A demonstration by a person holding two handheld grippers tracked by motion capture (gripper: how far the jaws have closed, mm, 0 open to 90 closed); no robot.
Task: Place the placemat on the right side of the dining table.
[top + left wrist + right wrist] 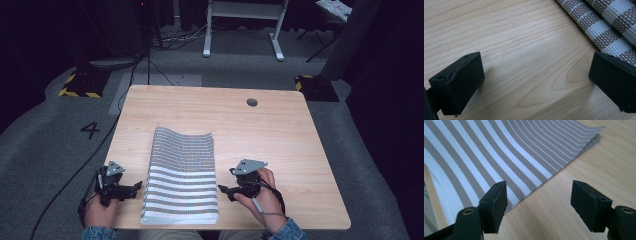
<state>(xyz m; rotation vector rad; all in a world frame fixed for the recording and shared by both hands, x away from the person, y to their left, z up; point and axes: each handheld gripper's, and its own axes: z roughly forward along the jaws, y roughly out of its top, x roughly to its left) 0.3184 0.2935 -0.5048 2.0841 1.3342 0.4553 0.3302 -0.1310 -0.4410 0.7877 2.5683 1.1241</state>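
Note:
A folded cloth with grey and white stripes [182, 175] lies on the wooden table [280, 135], reaching its front edge. My left gripper [135, 188] is just left of the cloth, jaws pointing at its side. In the left gripper view the left gripper [534, 82] stands open over bare wood, with the cloth's folded edge [609, 20] just beyond its right jaw. My right gripper [223, 190] sits to the right of the cloth, pointing at it. From the right gripper view, the right gripper [539, 207] is open, its left jaw by the cloth's edge [499, 152], nothing held.
A round cable hole [252, 102] sits near the table's far right. On the floor, a black cable [100, 145] runs along the left side past a "4" marking [90, 129]. A white frame's legs [242, 30] stand beyond the table.

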